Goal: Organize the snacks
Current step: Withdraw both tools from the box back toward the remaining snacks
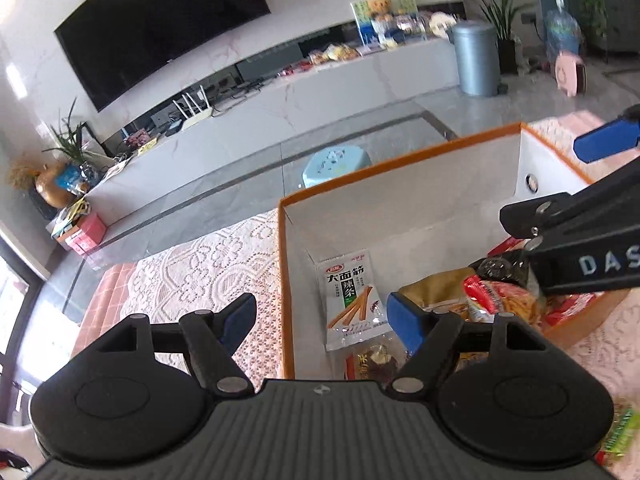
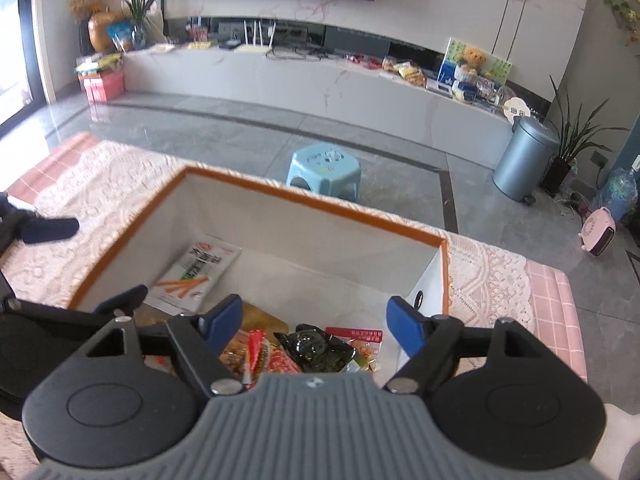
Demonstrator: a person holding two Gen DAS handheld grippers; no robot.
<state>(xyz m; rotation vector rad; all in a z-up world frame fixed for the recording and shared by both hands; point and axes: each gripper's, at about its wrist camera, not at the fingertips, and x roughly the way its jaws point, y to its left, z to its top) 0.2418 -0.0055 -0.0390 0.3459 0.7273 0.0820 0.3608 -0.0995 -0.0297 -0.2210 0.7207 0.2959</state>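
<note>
A white box with an orange rim (image 1: pixel 400 164) (image 2: pixel 320 200) stands on the lace-covered table. Inside lie a white packet printed with orange sticks (image 1: pixel 350 296) (image 2: pixel 196 276), a red packet (image 1: pixel 496 296) (image 2: pixel 276 356), a dark shiny packet (image 2: pixel 316 348) and a brown packet (image 1: pixel 428 292). My left gripper (image 1: pixel 322 320) hovers open over the box's left wall, with nothing between its blue pads. My right gripper (image 2: pixel 314 320) hangs open above the pile of packets and holds nothing. One of its fingers (image 1: pixel 604 142) shows at the right edge of the left wrist view.
A lace cloth (image 1: pixel 200 276) covers the pink table. A green packet (image 1: pixel 620 432) lies on it to the right of the box. Beyond the table stand a light blue stool (image 2: pixel 324 168), a grey bin (image 2: pixel 524 156) and a long TV console (image 2: pixel 280 76).
</note>
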